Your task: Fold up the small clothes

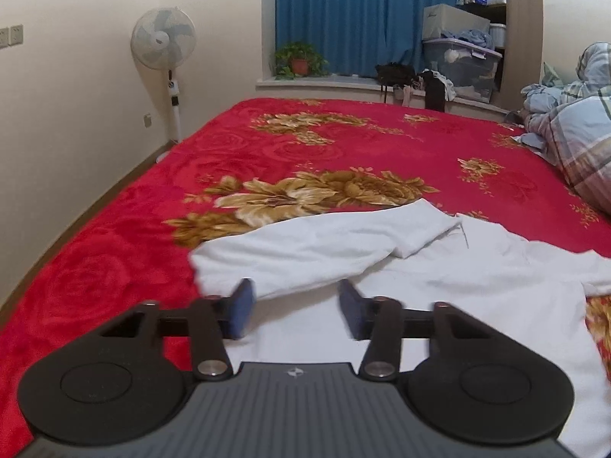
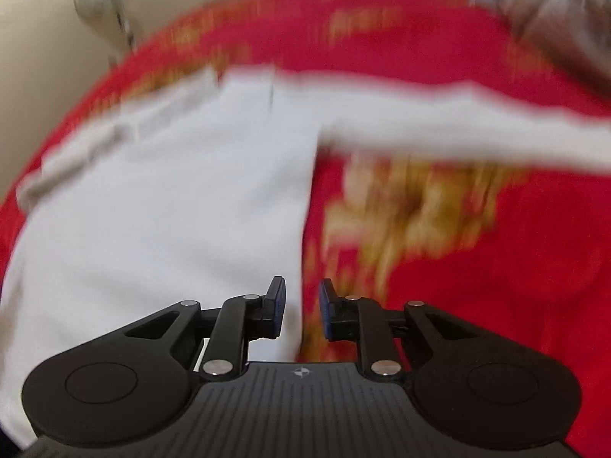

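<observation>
White long-sleeved cotton garment [image 1: 439,290] lies flat on red floral plush blanket [image 1: 343,141], body running near-to-far, one sleeve folded across, other stretched right. Left gripper [image 1: 296,307] jaws part-open over it, gripping nothing. Right gripper [image 2: 302,307] jaws narrow, empty, at garment's right edge.

We could read no text, label or number anywhere; the printing on the cardboard box [image 1: 454,19] by the curtain was too small.

I've got a red floral blanket [image 1: 343,145], standing fan [image 1: 163,40], potted plant [image 1: 299,59], blue curtain [image 1: 362,11] and a plaid quilt [image 1: 576,133].
</observation>
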Motion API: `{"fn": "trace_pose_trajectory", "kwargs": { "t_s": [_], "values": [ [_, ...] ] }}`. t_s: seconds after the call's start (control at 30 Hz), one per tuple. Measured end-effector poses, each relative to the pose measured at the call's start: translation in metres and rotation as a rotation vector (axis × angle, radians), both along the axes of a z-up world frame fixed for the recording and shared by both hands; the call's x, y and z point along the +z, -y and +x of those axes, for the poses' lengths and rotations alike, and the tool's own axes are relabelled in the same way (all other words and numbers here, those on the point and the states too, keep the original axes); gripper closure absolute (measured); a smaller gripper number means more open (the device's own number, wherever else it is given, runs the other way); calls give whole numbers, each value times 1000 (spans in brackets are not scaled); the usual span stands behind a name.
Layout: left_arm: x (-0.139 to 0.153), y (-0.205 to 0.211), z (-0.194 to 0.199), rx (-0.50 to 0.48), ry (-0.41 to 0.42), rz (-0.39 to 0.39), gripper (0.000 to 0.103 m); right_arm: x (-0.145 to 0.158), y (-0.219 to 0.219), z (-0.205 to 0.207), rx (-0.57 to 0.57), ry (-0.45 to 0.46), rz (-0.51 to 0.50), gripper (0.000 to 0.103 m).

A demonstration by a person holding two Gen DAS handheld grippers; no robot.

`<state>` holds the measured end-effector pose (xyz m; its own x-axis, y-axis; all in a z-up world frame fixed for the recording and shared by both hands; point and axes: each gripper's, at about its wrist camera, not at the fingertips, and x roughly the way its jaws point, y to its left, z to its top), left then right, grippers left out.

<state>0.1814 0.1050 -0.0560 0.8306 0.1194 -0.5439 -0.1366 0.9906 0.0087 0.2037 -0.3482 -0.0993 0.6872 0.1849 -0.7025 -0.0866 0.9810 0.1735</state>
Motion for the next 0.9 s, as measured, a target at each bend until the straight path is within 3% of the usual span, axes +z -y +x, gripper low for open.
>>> {"fn": "trace_pose_trajectory", "kwargs": {
  "t_s": [0.07,0.23,0.33,0.47,0.7,0.73,0.77,0.83,0.9],
  "values": [
    [-8,15,29,-10,-13,-8,85,10,-1,11,6,37,13,75],
    [-30,70,114,-51,-55,-46,85,15,-11,28,29,34,15,70],
    [-46,108,162,-96,-72,-30,77,11,-17,37,49,6,15,70],
    [-66,146,217,-128,-103,12,48,10,-25,45,66,-1,12,69],
    [-94,171,280,-152,-203,92,48,7,-29,60,70,-16,31,69],
    [-97,170,286,-167,-223,97,59,6,-31,62,73,-20,26,69],
    [-97,167,287,-185,-235,93,98,4,-32,64,76,-25,25,69],
    [-84,151,280,-189,-214,79,98,1,-35,67,82,-39,22,69],
    [-58,122,260,-153,-133,48,98,-2,-39,69,91,-46,15,69]
  ]
}}
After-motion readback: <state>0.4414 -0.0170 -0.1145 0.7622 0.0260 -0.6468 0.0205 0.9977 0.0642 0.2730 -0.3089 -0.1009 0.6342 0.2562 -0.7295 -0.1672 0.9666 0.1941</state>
